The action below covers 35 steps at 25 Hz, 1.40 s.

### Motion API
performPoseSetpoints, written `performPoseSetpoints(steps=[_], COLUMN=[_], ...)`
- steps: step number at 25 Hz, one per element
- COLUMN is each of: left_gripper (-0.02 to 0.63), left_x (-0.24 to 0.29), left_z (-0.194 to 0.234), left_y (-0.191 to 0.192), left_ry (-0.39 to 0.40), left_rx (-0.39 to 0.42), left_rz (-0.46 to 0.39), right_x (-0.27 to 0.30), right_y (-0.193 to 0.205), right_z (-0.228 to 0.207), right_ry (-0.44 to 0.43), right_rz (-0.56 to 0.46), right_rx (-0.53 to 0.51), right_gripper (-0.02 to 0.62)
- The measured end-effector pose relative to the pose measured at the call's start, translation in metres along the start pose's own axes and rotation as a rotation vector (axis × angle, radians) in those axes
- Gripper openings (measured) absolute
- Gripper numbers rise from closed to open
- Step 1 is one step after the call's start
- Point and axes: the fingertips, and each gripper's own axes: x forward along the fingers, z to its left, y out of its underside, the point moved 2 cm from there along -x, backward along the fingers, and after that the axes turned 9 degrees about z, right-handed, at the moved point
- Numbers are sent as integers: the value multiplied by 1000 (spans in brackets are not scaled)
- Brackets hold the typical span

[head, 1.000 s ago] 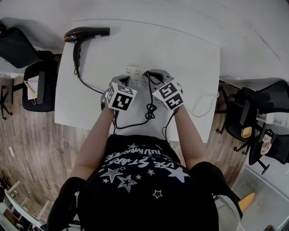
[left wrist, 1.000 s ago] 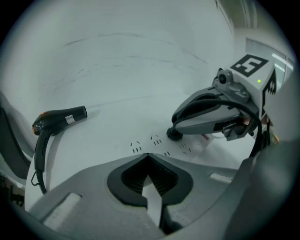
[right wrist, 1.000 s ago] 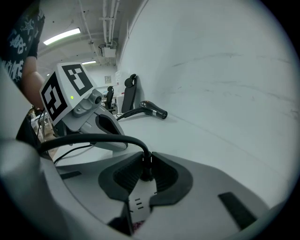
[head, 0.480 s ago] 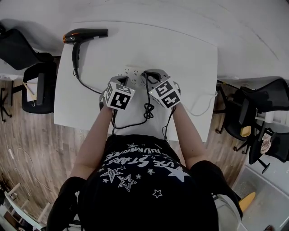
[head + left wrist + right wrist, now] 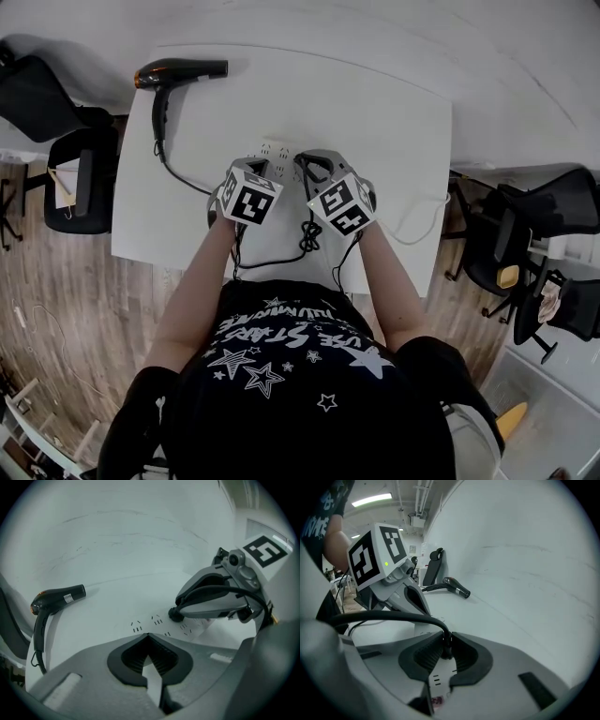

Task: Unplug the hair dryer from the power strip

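Pinching the plug (image 5: 445, 648) is my right gripper (image 5: 446, 638). Its pads are closed on the plug's black body right where the cord (image 5: 384, 617) leaves it. Whether the pins have come out of the socket I cannot tell. My left gripper (image 5: 148, 635) has its jaws pressed together with nothing between them. Its tips are at the near edge of the power strip (image 5: 157, 623) and seem to bear down on it.

That strip lies mid-table. The hair dryer (image 5: 178, 71) rests on its side towards 10 o'clock from it, well apart, near the far left corner of the table (image 5: 394, 112).

I judge the plug hard, small and a little slick, gripped firmly by the socket. The strip itself looks light and would probably lift with the plug unless pinned. The plug body is the place to hold, not the cord, which is soft and would only strain at the joint. A straight pull away from the strip's face seems safest to me, since a sideways tug could bend the pins.

The cord's slack lies in a loose tangle at 6 o'clock from the strip, between my two forearms, where it could snag a gripper as the plug comes away. Office chairs (image 5: 80, 173) stand at 9 and 3 o'clock beside the table, clear of the work.
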Motion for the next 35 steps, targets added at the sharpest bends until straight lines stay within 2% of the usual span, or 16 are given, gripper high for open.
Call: performPoseSetpoints(steps=[4, 10, 13, 16, 18, 25, 31, 33, 35], left_gripper=[8, 8, 8, 8, 8, 8, 8, 8, 8], left_x=[0, 0, -1, -2, -1, -1, -1, -1, -1], left_z=[-1, -1, -3, -3, -2, -1, -1, -2, -2], left_y=[1, 1, 1, 1, 1, 1, 1, 0, 0], left_ry=[-22, -9, -6, -2, -4, -9, -8, -6, -7], left_rx=[17, 13, 14, 10, 6, 14, 10, 9, 9], left_rz=[-7, -8, -11, -11, -10, -6, -8, -10, -10], right_x=[-1, 3, 1, -3, -3, -2, -2, -3, -4], right_y=[2, 5, 5, 2, 1, 3, 5, 5, 3], right_z=[2, -10, -8, -1, 1, -3, -12, -12, -9], right_ry=[-12, -112, -85, -48, -47, -67, -107, -100, -73], right_rz=[8, -8, 14, 17, 0, -24, -105, -103, -76], right_rx=[-40, 165, 130, 0, -42, 83, 242, 234, 149], right_gripper=[64, 67, 64, 64, 63, 61, 60, 60, 57])
